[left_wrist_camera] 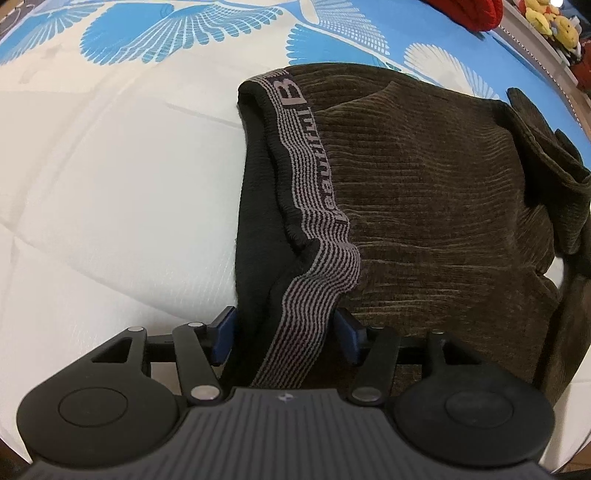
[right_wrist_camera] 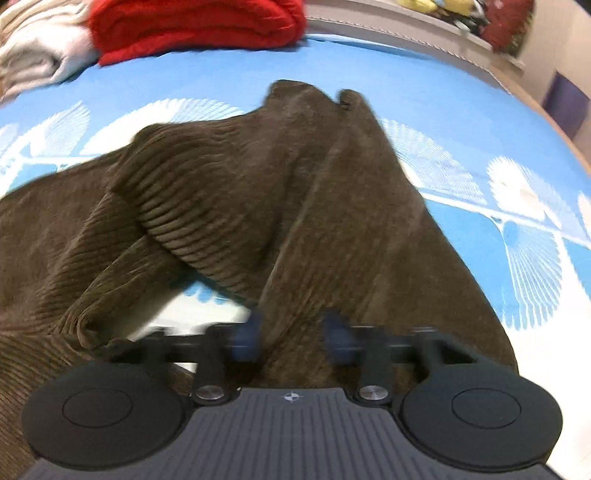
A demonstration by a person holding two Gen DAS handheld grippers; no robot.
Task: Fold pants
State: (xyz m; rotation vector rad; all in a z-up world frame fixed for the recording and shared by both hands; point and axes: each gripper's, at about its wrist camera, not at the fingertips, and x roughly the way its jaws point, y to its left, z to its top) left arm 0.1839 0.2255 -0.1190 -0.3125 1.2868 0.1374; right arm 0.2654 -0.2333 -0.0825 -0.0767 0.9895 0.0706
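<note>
While the pants [left_wrist_camera: 424, 206] lay rumpled on the bed [left_wrist_camera: 110, 177], the likeliest slip was the waistband [left_wrist_camera: 314, 280] sliding out from between the left gripper [left_wrist_camera: 284, 332] pads, because only the band end sat there. The right gripper [right_wrist_camera: 291, 332] pointed low along a leg, fingers narrow on a cloth ridge. Both were level, near the bed.

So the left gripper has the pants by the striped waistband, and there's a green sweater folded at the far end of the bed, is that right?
Not quite. The sweater is red, not green, as the right wrist view shows. The rest holds: the left gripper has the pants by the striped waistband, and the sweater lies folded at the far end of the bed.
</note>
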